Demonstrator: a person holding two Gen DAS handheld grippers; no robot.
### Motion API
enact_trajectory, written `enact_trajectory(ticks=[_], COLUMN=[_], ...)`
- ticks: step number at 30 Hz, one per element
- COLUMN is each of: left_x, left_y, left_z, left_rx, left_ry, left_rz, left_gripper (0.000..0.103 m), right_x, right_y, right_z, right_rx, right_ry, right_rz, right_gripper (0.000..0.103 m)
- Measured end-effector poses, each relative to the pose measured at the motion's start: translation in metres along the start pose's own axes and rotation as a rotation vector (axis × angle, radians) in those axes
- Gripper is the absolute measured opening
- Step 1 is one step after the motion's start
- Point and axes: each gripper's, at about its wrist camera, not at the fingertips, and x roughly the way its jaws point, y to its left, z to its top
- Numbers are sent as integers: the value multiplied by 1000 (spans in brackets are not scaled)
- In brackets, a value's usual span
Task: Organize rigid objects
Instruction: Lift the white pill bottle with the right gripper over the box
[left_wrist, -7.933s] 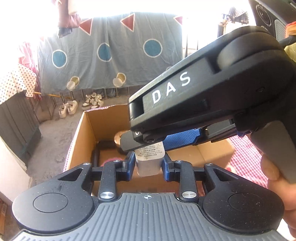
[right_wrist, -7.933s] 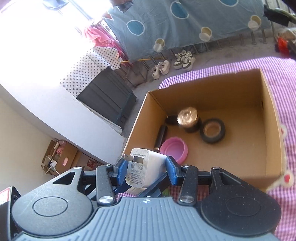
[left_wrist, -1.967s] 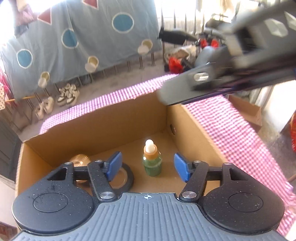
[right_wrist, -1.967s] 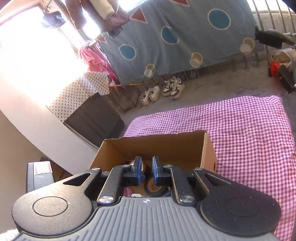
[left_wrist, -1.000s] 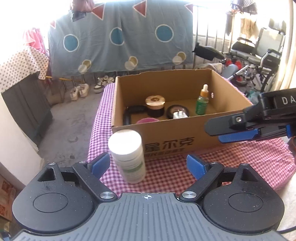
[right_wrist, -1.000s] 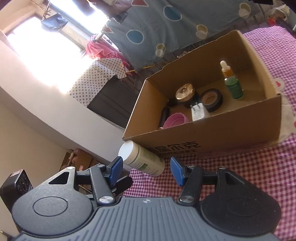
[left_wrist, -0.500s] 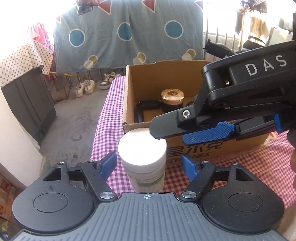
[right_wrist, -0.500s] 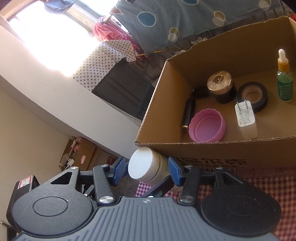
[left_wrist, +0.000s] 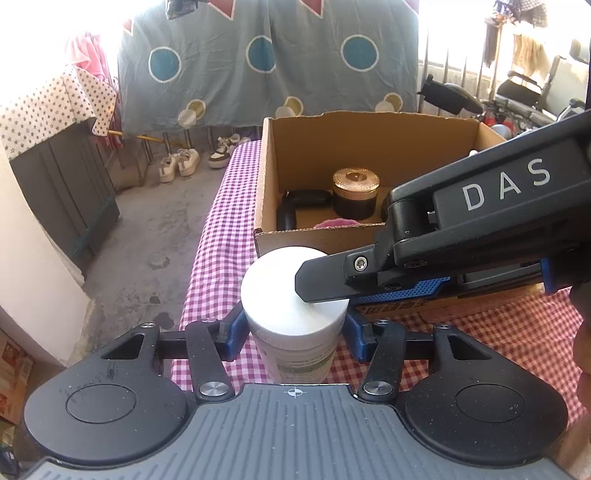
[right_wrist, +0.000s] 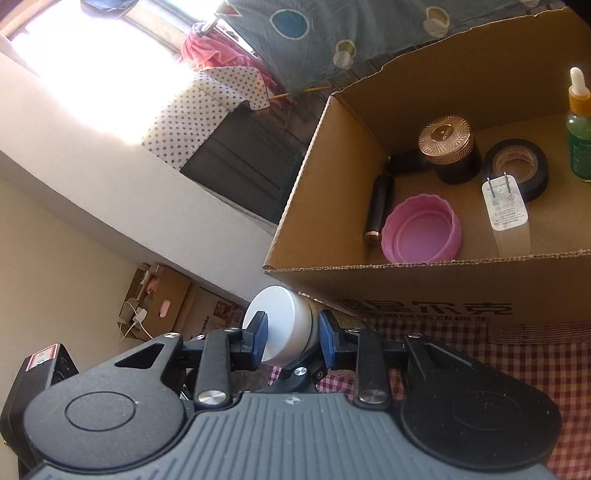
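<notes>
Both tools have closed in on the white-capped bottle (left_wrist: 295, 295) since a second ago. Left tool (left_wrist: 293, 334) is closing its jaws around the bottle's body at lower centre, right tool (right_wrist: 289, 338) is closing on the cap. Bottle is standing on the checked table (left_wrist: 221, 236) just before the cardboard box (left_wrist: 264, 192).

Between the left hand-held gripper (left_wrist: 293, 334)'s ribbed blue rubbery pads stands a bottle (left_wrist: 295, 321) with a smooth matt white plastic cap. Beyond it, a rough corrugated cardboard box (left_wrist: 317, 242) rests on woven checked cloth (left_wrist: 218, 236). Inside, a jar (right_wrist: 448, 147) has a knurled, shiny metallic lid.
</notes>
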Motion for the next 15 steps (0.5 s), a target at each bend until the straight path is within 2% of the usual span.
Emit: enact_trajectory(ticks=[6,15], left_x=[-30,-88], left_y=[-7,-18], left_z=[2,25], left_rx=[13,43], left_ry=[-32,-157], left_rz=[22,58], left_gripper=[53,52], right_x=[-25,-77], right_y=[20,59], right_z=[-9,-5], right_rx=[-34,-121], right_ry=[-35,-149], right_rz=[25,97], right_gripper=[33,33])
